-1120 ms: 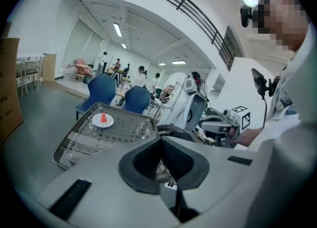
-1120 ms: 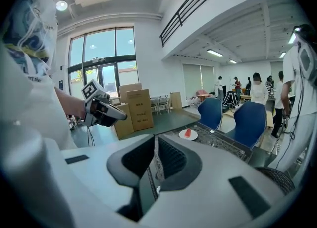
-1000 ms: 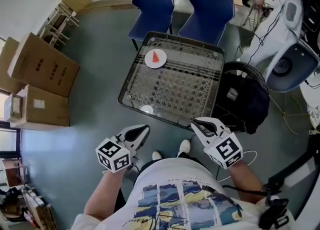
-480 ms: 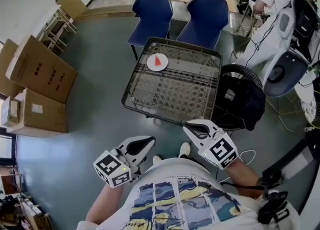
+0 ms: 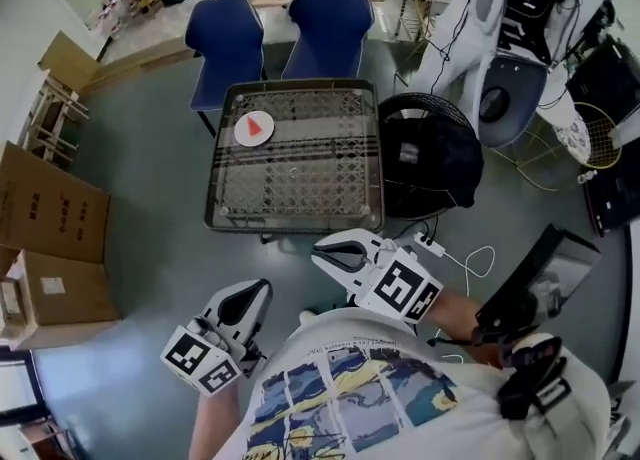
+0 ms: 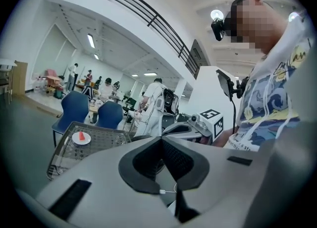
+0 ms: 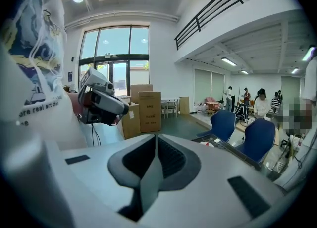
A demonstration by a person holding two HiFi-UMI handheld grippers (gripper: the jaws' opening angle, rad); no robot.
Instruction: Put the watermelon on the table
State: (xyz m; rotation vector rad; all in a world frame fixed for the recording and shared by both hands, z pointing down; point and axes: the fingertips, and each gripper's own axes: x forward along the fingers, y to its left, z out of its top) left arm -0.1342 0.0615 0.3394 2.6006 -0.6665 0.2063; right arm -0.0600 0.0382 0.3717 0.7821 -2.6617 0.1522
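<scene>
While the watermelon (image 5: pixel 254 128) sits on a plate (image 5: pixel 241 138) (far corner of the table (image 5: pixel 300 173)), both claws hang short of that table. Jaws of left claw (image 5: pixel 245 298) and right claw (image 5: pixel 332 251): pressed together, empty.

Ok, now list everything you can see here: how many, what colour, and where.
table: one, glass in a dark frame, centre
plate: one, white, table's far left corner
watermelon slice: one, red, on the plate
chairs: two, blue, beyond the table
cardboard boxes: two, brown, far left
bag: one, black, right of the table
left gripper: grey, shut, empty
right gripper: grey, shut, empty
</scene>
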